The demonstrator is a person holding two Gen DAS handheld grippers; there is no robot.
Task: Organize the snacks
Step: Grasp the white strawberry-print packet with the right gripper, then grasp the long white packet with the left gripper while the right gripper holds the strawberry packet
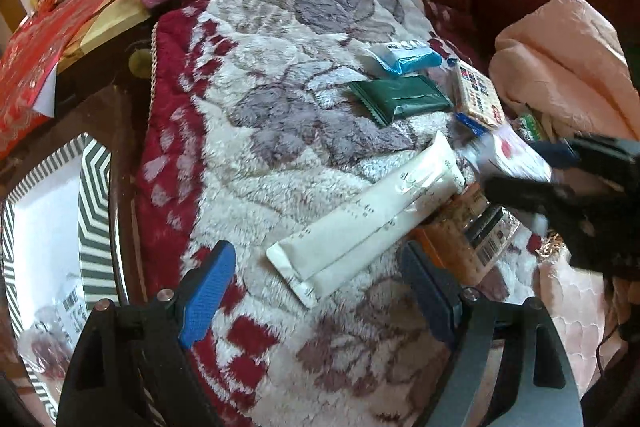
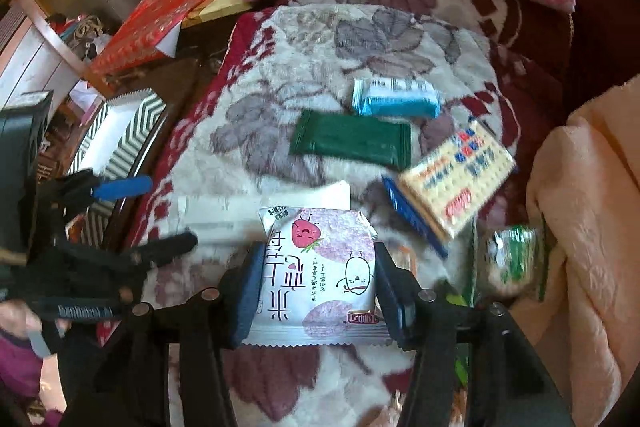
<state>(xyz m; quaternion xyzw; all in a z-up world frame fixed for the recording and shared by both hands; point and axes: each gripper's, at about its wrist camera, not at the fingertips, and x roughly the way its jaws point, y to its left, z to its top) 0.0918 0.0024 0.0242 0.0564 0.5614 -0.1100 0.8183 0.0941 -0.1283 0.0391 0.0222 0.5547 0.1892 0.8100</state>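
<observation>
White strawberry snack packet (image 2: 320,267) clamped in right tool (image 2: 316,291)

Bright, warm daylight washes over both views, with strong fisheye bending and dark corners. Motion blur smears the right-side snack packets (image 2: 512,259); the fleece blanket (image 1: 280,155) stays fairly sharp.

Snack packets (image 2: 350,143) on blanket (image 2: 256,95)

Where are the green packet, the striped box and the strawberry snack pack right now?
green packet (image 2: 352,143): right wrist view, middle of its face.
striped box (image 1: 95,223): left wrist view, inner right wall.
strawberry snack pack (image 2: 320,267): right wrist view, printed front.
</observation>
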